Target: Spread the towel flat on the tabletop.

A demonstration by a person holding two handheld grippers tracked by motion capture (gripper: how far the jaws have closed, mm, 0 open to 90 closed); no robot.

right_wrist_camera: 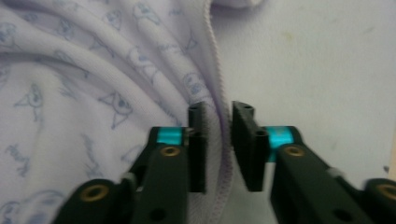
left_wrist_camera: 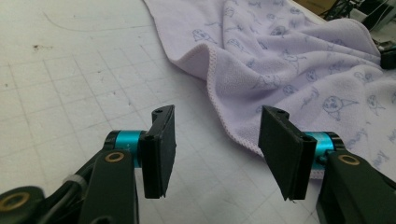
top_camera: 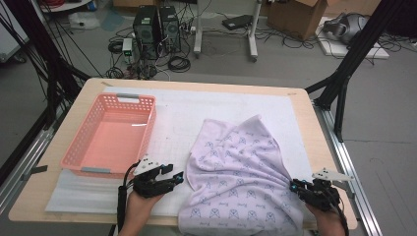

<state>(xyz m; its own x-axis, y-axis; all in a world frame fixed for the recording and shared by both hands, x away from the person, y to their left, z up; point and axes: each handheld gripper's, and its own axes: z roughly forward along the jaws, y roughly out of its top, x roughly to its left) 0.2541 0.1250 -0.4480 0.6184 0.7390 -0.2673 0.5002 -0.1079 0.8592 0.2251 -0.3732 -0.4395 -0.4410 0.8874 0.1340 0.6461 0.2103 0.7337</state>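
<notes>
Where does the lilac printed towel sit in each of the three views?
High view: the towel lies crumpled right of centre, reaching the table's near edge.
Left gripper view: it fills the upper right, its stitched hem curving down toward the right-hand jaw.
Right gripper view: it covers the left half, its hem running down between the jaws.
Shared landmark: the stitched hem on the white mat.

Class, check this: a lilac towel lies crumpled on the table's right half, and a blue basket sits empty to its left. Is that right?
Not quite: the basket is pink, not blue, as the high view shows. It does sit empty to the left of the lilac towel on the table.
</notes>
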